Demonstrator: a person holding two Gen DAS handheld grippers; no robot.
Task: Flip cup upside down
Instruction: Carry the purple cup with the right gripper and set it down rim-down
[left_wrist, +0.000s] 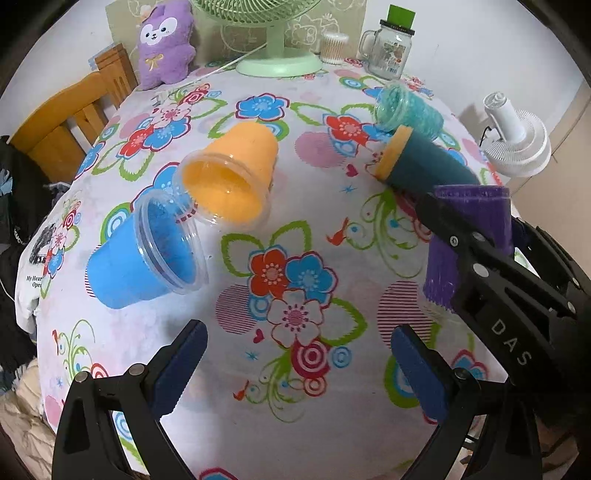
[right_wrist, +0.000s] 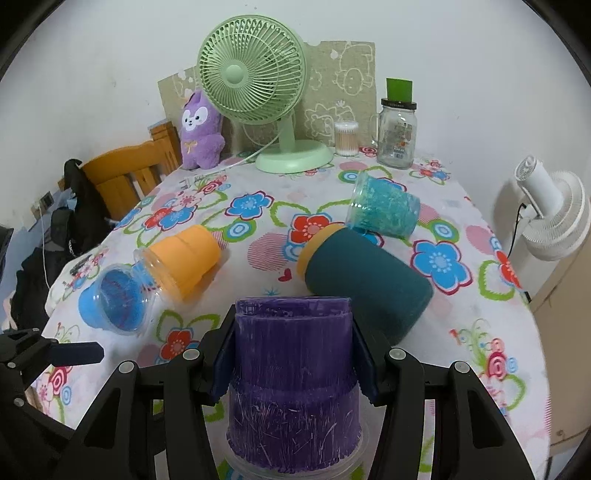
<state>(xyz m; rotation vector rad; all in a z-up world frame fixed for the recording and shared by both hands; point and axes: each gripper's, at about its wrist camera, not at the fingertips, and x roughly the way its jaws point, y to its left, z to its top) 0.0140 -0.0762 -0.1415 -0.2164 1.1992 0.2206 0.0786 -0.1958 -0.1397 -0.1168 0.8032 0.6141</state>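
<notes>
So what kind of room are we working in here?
Most likely a home dining table: a flowered tablecloth, a wooden chair pushed up to it, and a desk fan with a plush toy against the wall.

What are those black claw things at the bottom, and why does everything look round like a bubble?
Those claws are grabbing tools that a person holds, one in each hand. Each tool carries a tiny camera with a very wide lens, which bends the picture round. One picture looks out from the left tool, whose fingers are open and hold nothing. The other looks out from the right tool, which is squeezing a purple cup that is upside down, its wide rim at the bottom. On the flowery tablecloth four more cups lie on their sides: blue, orange, dark teal and sparkly turquoise. Behind them stands a green fan.
</notes>
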